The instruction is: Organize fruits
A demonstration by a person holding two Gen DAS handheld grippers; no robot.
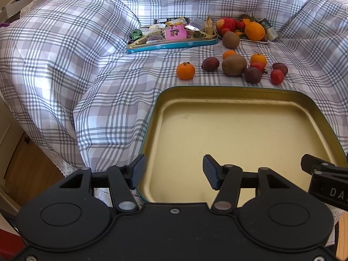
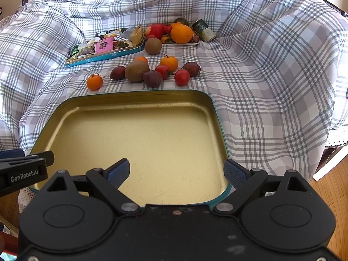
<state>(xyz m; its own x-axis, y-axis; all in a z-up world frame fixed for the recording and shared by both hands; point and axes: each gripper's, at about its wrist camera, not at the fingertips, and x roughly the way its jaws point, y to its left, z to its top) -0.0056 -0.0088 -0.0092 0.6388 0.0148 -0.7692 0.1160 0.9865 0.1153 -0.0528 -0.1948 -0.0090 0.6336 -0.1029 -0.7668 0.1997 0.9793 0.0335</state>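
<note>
Both grippers, left gripper [image 1: 174, 171] and right gripper [image 2: 177, 173], wide and holding nothing over tin tray [image 2: 134, 96]; loose fruits at 12 o'clock, mandarin [image 2: 94, 82] may roll on soft bedding [image 2: 261, 76] if nudged.

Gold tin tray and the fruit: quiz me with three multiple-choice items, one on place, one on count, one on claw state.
1. Where does the lone tangerine lie?
A. in the gold tray
B. on the checked cloth beyond the tray
C. on the far plate

2. How many things lie in the gold tray?
A. none
B. two
C. five

3. How do the left claw and the right claw stand?
A. both shut
B. both open
C. one grips a fruit

Answers: 1 B, it sits on cloth past the tray's far rim. 2 A, only bare gold floor shows. 3 B, wide gaps separate the pads, nothing between.
</note>
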